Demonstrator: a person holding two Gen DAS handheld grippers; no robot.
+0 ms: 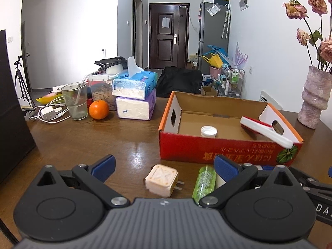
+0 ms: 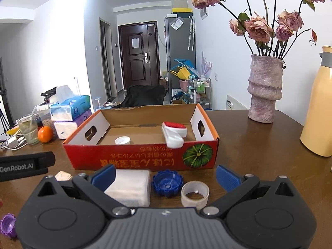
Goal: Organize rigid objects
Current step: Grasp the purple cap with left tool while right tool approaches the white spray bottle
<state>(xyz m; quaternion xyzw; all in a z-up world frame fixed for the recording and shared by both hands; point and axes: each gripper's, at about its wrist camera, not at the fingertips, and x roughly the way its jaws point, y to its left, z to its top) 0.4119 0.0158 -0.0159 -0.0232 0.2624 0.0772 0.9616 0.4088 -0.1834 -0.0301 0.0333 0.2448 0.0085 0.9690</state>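
A red cardboard box [image 1: 217,149] [image 2: 132,155] stands open on the wooden table, holding a white cap [image 1: 209,131] [image 2: 122,140] and a red-and-white brush [image 1: 265,130] [image 2: 174,132]. My left gripper [image 1: 164,166] is open over a white plug adapter [image 1: 161,180], with a green bottle [image 1: 204,183] lying by its right finger. My right gripper [image 2: 166,174] is open too; between its fingers lie a white block [image 2: 130,186], a blue cap [image 2: 167,183] and a clear ring [image 2: 195,193]. A purple cap [image 2: 8,225] sits at the lower left.
Stacked tissue packs [image 1: 134,97], an orange [image 1: 99,109], a glass [image 1: 75,100] and chargers [image 1: 48,113] crowd the far left. A pink vase of dried roses [image 2: 264,91] and a yellow flask [image 2: 319,112] stand at the right.
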